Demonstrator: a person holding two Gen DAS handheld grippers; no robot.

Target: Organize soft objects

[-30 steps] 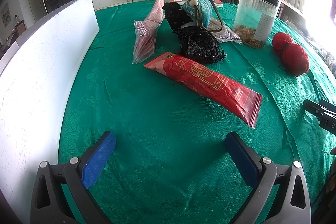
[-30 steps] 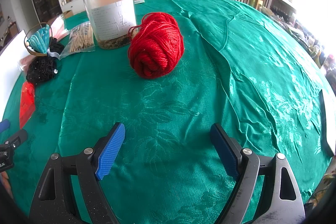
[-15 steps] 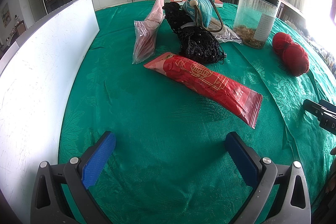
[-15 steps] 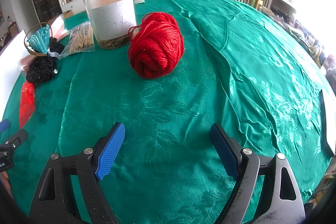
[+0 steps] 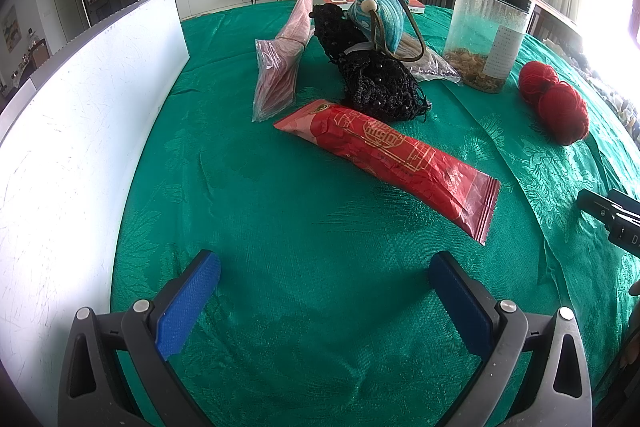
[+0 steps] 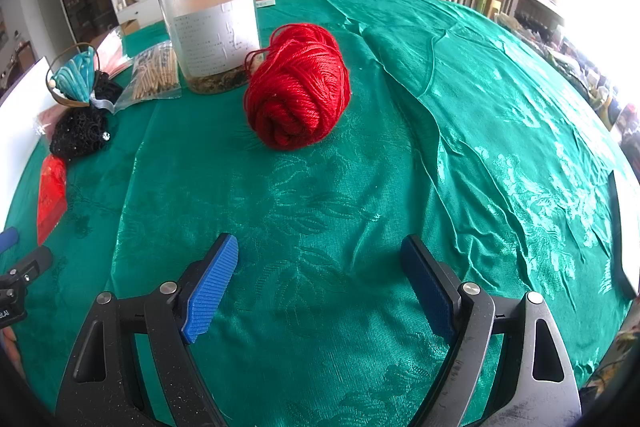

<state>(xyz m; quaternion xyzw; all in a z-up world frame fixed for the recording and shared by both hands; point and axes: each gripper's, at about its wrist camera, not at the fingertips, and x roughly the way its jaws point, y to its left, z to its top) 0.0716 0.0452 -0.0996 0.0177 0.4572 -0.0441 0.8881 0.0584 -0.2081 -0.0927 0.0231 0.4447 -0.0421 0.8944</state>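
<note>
Both grippers hover over a green tablecloth [image 5: 320,267]. The left gripper [image 5: 324,283] and right gripper [image 6: 318,267] have jaws spread wide, holding nothing. A red yarn ball [image 6: 298,87] lies ahead of the right gripper, apparently touching a clear jar [image 6: 210,31]. A red packet [image 5: 388,155] lies ahead of the left gripper.

Both wrist views look steeply down, sharing the red yarn [image 6: 298,89].

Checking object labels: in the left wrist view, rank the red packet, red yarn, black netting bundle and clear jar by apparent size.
1. red packet, though nearest the camera
2. black netting bundle and clear jar, too alike to rank
3. red yarn
</note>
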